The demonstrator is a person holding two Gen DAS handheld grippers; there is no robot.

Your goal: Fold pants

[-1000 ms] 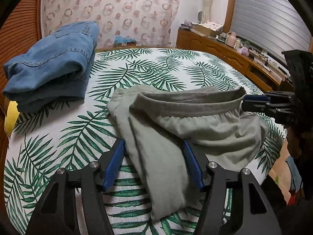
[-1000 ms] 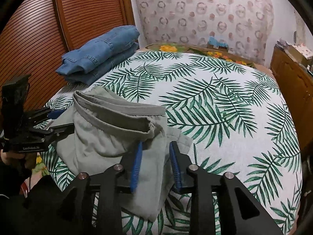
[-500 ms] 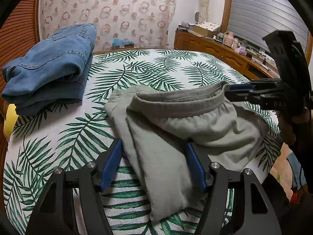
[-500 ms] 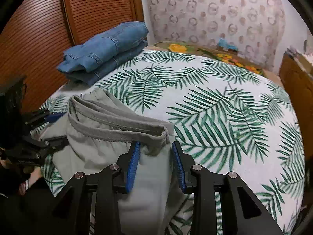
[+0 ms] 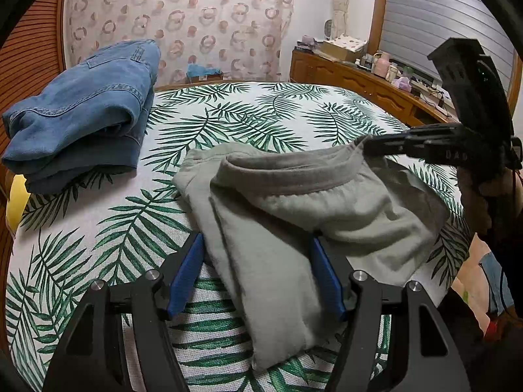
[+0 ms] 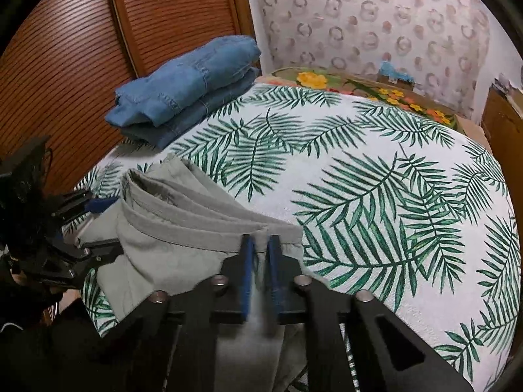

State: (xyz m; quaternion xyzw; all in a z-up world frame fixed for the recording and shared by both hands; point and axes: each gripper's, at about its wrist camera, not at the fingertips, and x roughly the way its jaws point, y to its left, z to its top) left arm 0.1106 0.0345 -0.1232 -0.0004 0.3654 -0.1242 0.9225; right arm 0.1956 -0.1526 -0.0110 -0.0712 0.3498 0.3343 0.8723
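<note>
Grey pants (image 5: 294, 215) lie on the bed (image 5: 248, 117), near edge, already doubled lengthwise, waistband end raised at about 2 o'clock in the left wrist view.

Right claw (image 6: 259, 248): clamped on the waistband corner, cloth pinched between the blue pads (image 6: 247, 261), holding that end up off the bedspread.

Left claw (image 5: 256, 271): spread wide, nothing gripped. The folded leg runs between its fingers toward 6 o'clock; can't tell if the pads touch the fabric.

Handling, my read:
- Light, soft, limp knit. No stiffness; anything unsupported sags and drags.
- Not slippery or fragile, so a firm pinch is fine.
- Waistband is the thickest seam and the best grab point. Left should take the opposite waistband corner, at about 11 o'clock from its fingers, all layers at once.
- With only one corner held, layers may slide apart and skew the fold.

Folded blue jeans (image 5: 81, 111) sit well apart at 10 o'clock, by the slatted wardrobe door (image 6: 65, 49). Not in the way.
</note>
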